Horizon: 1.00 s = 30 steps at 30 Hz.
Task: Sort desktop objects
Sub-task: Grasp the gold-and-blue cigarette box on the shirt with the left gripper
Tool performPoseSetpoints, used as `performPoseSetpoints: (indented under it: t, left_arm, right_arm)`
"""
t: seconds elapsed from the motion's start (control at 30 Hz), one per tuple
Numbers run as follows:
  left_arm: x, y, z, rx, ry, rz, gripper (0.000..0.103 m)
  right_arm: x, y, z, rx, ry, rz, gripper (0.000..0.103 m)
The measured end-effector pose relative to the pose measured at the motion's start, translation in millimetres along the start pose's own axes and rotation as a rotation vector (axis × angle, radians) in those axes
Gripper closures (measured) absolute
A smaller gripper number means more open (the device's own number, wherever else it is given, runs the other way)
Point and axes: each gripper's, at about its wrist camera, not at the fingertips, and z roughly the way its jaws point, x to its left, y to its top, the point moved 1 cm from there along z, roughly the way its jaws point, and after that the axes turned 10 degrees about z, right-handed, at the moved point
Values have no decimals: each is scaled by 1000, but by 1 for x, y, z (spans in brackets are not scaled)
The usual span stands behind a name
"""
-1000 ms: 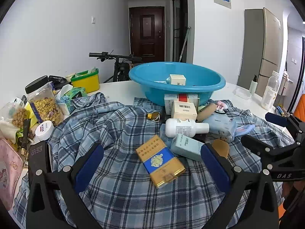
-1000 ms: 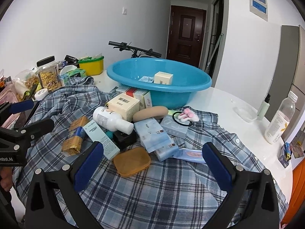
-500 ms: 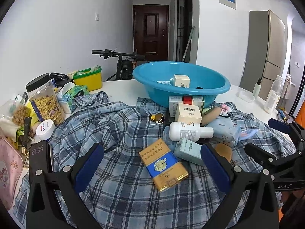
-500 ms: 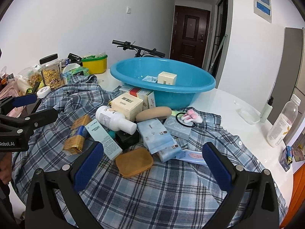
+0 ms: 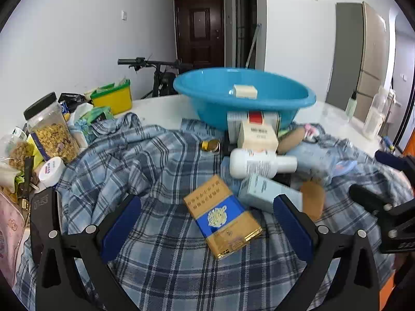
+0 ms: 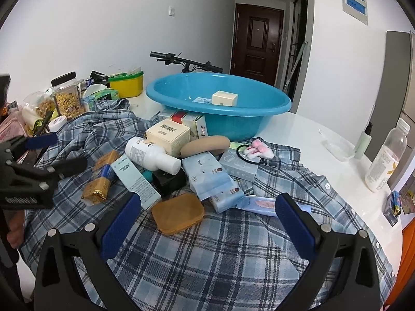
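Note:
A pile of small items lies on a blue plaid shirt (image 5: 135,160) in front of a blue basin (image 5: 243,93). A gold and blue box (image 5: 223,215) lies just ahead of my left gripper (image 5: 207,223), which is open and empty. Behind it are a white bottle (image 5: 259,163), a pale green carton (image 5: 264,191) and a cream box (image 5: 256,134). My right gripper (image 6: 207,220) is open and empty above the shirt, just behind an amber case (image 6: 179,212). The basin (image 6: 220,103) holds a cream box (image 6: 224,98).
A cereal jar (image 5: 52,127), snack bags and a yellow tub (image 5: 111,98) crowd the table's left side. A tall bottle (image 6: 386,155) and a small spray bottle (image 6: 363,140) stand at the right edge. A bicycle stands behind the table.
Both grippers have dropped and edged forward toward the pile, so the items look larger and nearer. Nothing on the table has moved.

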Motion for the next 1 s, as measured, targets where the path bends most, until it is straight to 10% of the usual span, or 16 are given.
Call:
performPoseSetpoints:
  t: [0.4,0.53,1.0]
  left_arm:
    - [0,-13,60,147,-40,-49,1]
    - [0,-19,77,206,-70,-60,30]
    - [14,-17,42,74,-140,-98,42]
  right_arm:
    - [-7,-10,7,31,7,2,0]
    - [-9,-11,8,33,5,3,0]
    - [-9,-9,15,44,8,7,0]
